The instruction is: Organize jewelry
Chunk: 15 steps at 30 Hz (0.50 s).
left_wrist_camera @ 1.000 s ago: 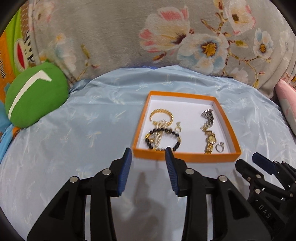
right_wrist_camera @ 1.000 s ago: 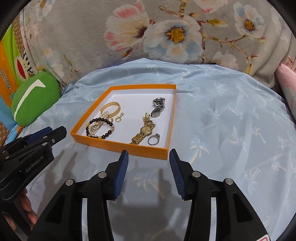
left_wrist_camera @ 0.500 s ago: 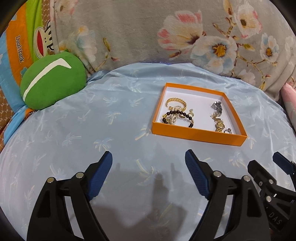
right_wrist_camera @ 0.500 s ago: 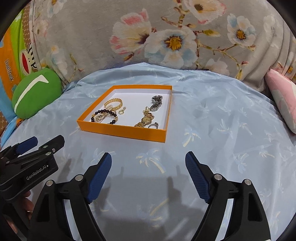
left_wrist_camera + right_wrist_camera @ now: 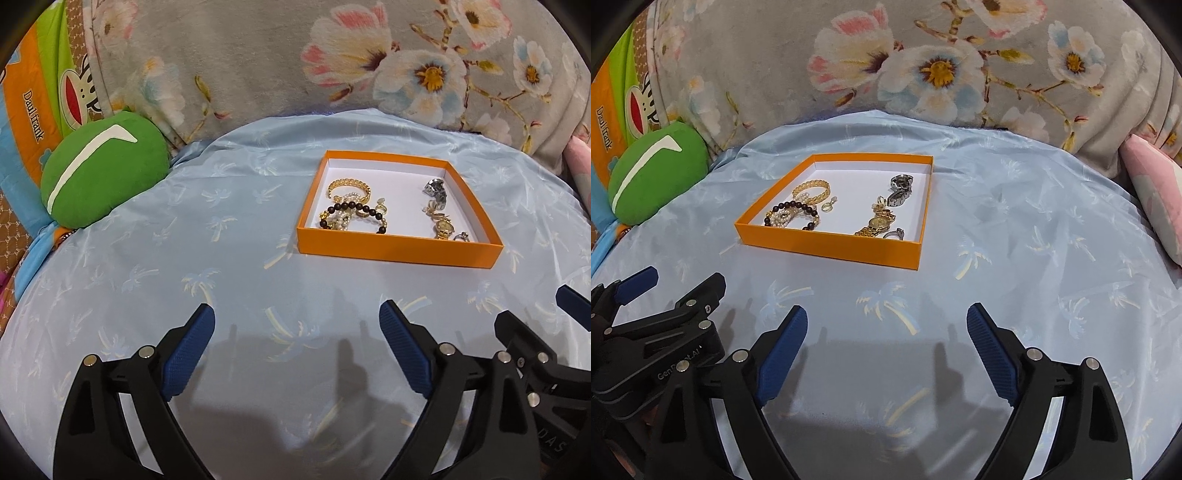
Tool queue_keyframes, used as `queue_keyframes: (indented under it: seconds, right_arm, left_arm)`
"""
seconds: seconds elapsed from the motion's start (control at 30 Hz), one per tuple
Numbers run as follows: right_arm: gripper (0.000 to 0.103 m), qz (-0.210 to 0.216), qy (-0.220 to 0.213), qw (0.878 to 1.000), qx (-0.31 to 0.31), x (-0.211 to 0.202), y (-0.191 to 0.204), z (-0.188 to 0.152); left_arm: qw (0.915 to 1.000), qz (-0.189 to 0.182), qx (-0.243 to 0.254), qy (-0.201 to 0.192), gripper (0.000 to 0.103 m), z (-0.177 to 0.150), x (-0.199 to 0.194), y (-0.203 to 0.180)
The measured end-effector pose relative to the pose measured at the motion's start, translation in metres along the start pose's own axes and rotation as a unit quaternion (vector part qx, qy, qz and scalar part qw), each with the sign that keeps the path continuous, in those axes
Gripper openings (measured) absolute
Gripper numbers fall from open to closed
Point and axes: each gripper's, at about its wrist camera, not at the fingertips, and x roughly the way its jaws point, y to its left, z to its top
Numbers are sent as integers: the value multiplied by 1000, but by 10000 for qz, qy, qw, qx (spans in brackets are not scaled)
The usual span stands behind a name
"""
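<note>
An orange box point(image 5: 399, 253) with a white floor sits on the light blue cloth; it also shows in the right wrist view point(image 5: 827, 247). In it lie a gold chain bracelet point(image 5: 348, 185), a dark bead bracelet point(image 5: 352, 212), a gold watch point(image 5: 443, 227), a silver watch point(image 5: 436, 189) and a small ring point(image 5: 462, 237). My left gripper point(image 5: 297, 347) is open and empty, well short of the box. My right gripper point(image 5: 886, 343) is open and empty, also short of the box. Each gripper shows at the edge of the other's view.
A green plush cushion point(image 5: 99, 177) lies at the left. A grey floral blanket point(image 5: 332, 59) rises behind the cloth. A pink pillow point(image 5: 1156, 192) lies at the right. The blue cloth point(image 5: 184, 258) spreads around the box.
Both grippers have opened wide from nearly shut and pulled back from the box, which now looks smaller and farther away.
</note>
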Motion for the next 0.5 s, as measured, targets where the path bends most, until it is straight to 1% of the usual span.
queue_keyframes:
  seconds: [0.2, 0.5]
  right_arm:
    - [86, -84, 91, 9999, -106, 3, 4, 0]
    - [86, -170, 145, 9996, -150, 6, 6, -1]
  left_arm:
    - [9999, 61, -3, 118, 89, 0, 4, 1]
    - [9997, 167, 19, 171, 89, -1, 6, 0]
